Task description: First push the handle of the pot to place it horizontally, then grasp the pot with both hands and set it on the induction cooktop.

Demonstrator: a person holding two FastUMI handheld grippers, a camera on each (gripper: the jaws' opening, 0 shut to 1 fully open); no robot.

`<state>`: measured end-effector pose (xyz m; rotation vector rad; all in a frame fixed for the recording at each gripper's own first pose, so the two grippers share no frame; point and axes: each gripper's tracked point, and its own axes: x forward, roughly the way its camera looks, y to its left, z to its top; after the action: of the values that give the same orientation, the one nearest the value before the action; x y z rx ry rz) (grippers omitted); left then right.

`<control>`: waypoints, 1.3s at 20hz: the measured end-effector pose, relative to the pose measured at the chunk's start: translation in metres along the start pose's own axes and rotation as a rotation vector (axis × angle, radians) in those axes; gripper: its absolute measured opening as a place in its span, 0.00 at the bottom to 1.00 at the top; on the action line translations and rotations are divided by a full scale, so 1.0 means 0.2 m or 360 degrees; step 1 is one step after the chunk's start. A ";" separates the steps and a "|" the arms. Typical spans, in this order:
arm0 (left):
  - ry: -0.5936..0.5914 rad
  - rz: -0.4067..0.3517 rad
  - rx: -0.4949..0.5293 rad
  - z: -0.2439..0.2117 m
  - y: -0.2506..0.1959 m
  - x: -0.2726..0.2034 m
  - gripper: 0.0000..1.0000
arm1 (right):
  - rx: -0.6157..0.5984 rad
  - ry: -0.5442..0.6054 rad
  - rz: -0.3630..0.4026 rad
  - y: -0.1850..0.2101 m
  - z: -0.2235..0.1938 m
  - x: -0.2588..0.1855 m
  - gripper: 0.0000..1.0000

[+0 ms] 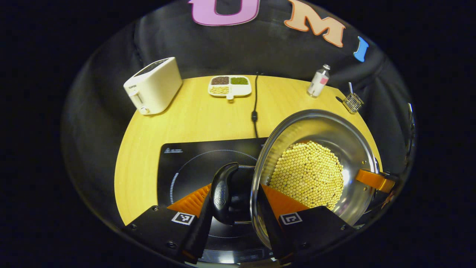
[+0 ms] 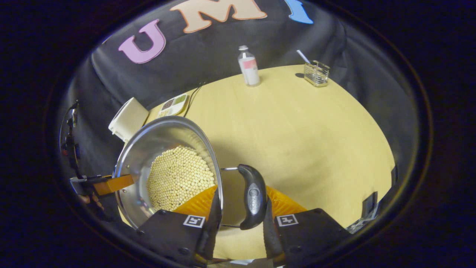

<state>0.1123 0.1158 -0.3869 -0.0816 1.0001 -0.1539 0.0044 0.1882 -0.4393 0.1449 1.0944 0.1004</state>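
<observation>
A steel pot (image 1: 319, 126) holding pale yellow beans (image 1: 308, 175) hangs tilted over the right part of the black induction cooktop (image 1: 186, 163). My left gripper (image 1: 235, 186) is shut on its black side handle (image 1: 223, 193), one finger outside the handle and the other inside the rim. In the right gripper view the pot (image 2: 160, 137) sits at lower left, and my right gripper (image 2: 241, 190) clamps the opposite black handle (image 2: 253, 197) the same way. Each view shows the other gripper's finger at the pot's far rim (image 1: 375, 180) (image 2: 111, 184).
On the wooden table (image 1: 208, 115) stand a white toaster (image 1: 152, 85), a divided dish of grains (image 1: 230, 86), a small bottle (image 1: 318, 81) and a wire basket (image 1: 352, 102). The cooktop's cable (image 1: 255, 108) runs back to the wall.
</observation>
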 end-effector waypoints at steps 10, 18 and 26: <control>0.0025 0.0082 -0.0096 -0.07 0.48 -0.04 0.70 | -0.0091 0.0061 0.0074 0.47 -0.10 0.12 0.50; 0.0052 0.0114 -0.0121 -0.08 0.69 -0.04 0.69 | -0.0118 0.0095 0.0099 0.59 -0.09 0.25 0.50; 0.0038 0.0081 -0.0142 -0.08 0.72 -0.01 0.69 | -0.0126 0.0074 0.0092 0.62 -0.11 0.20 0.55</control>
<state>0.1097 0.2576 -0.4134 -0.1360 1.0318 -0.0638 0.0015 0.3171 -0.4634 0.1035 1.1312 0.1995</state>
